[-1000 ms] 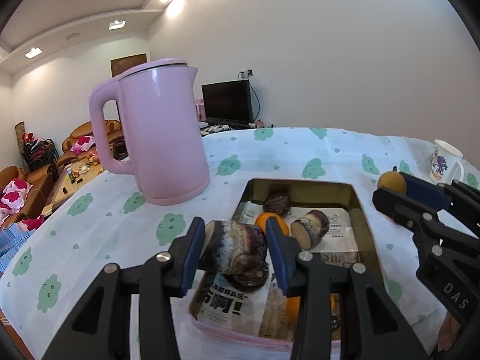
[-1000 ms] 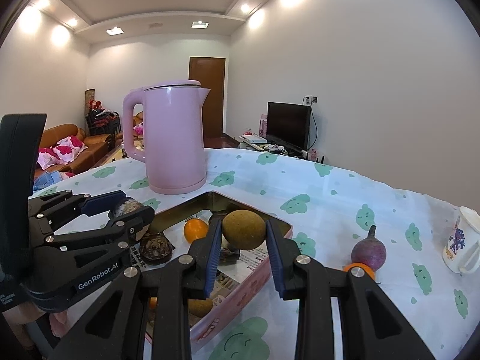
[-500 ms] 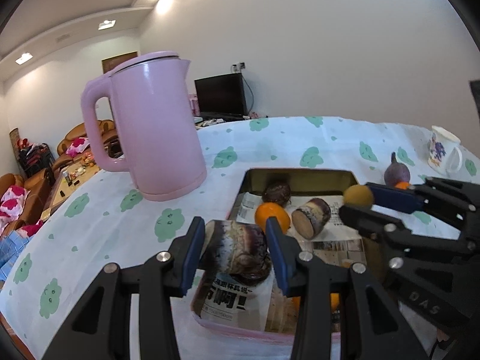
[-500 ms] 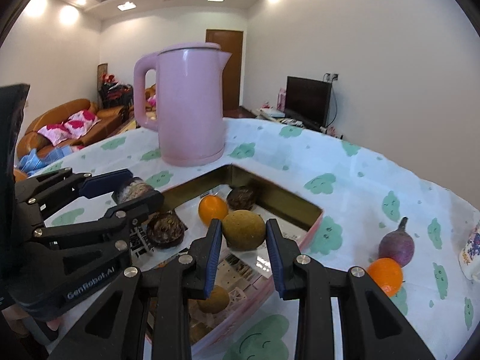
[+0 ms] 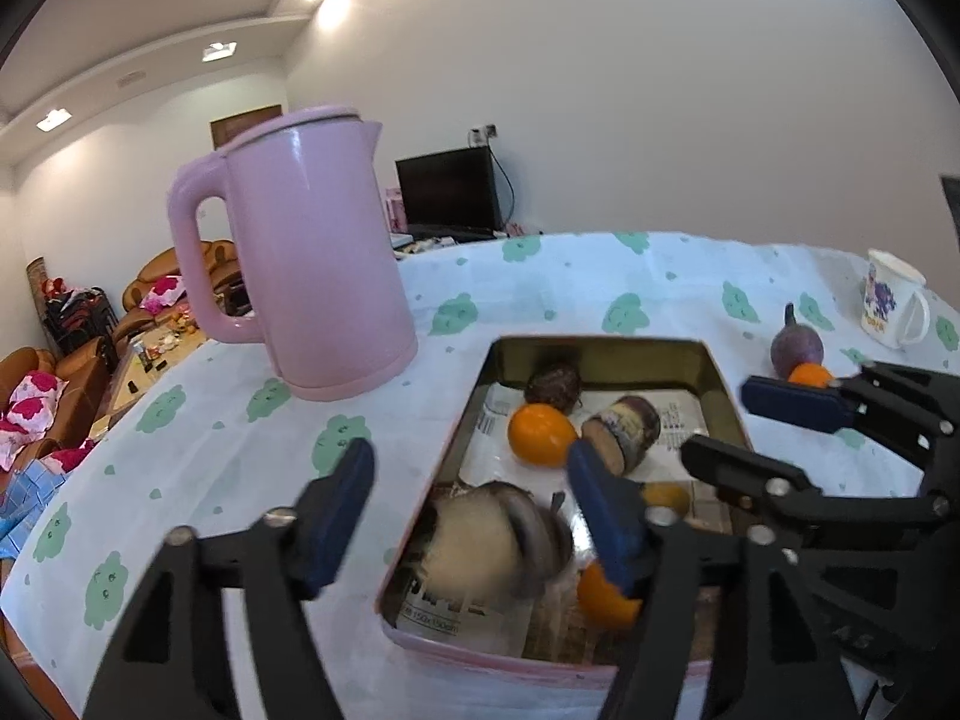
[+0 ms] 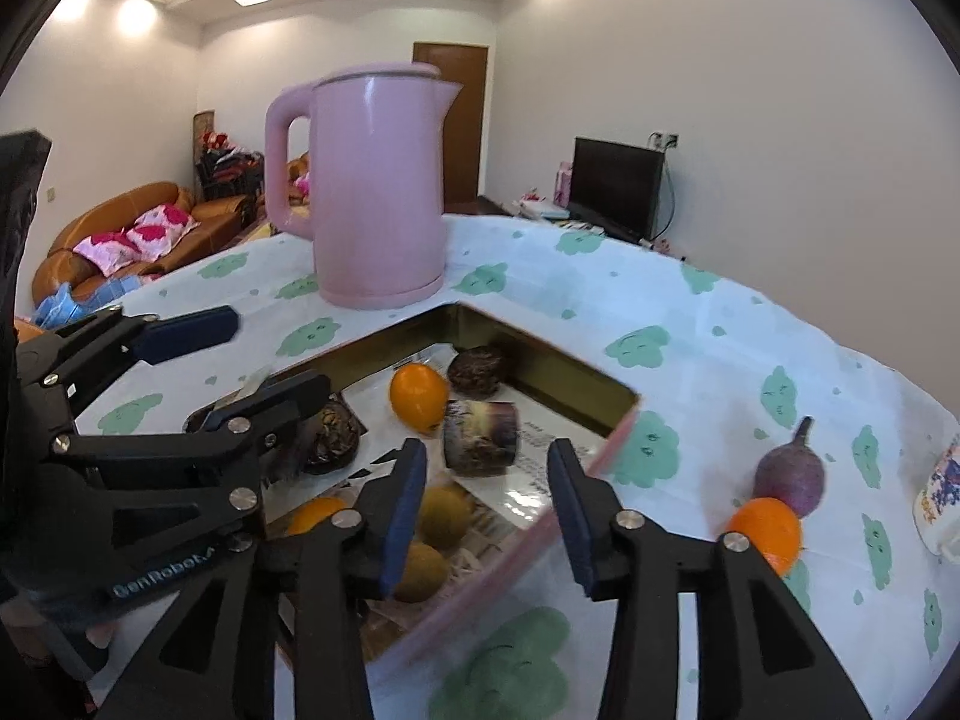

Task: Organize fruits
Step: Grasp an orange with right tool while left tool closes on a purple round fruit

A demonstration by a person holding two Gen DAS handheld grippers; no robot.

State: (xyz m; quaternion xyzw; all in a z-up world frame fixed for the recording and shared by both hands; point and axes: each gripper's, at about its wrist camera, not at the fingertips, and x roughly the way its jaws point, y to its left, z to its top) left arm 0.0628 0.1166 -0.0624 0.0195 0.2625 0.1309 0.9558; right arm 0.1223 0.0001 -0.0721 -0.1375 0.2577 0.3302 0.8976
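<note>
The left tool stands released, its jaws having just been opening; below the gap a blurred, brown-and-cream cut fruit lies in the tin, touching neither pad; the right tool is likewise released, jaws just opened with nothing between them, above 2 olive-brown round fruits lying in the tin's near corner.

The surface wears a white cloth printed with green cloud shapes; a pink kettle stands on it beyond the tin; a white mug sits at the far right; a purple fruit and an orange rest touching each other on the cloth, outside the tin; behind are a dark screen, an orange sofa and a brown door.

The rectangular tin, lined with newspaper, also holds an orange fruit, a dark round fruit, a cut purple-brown piece, another dark knobbly fruit and an orange at the near end.
</note>
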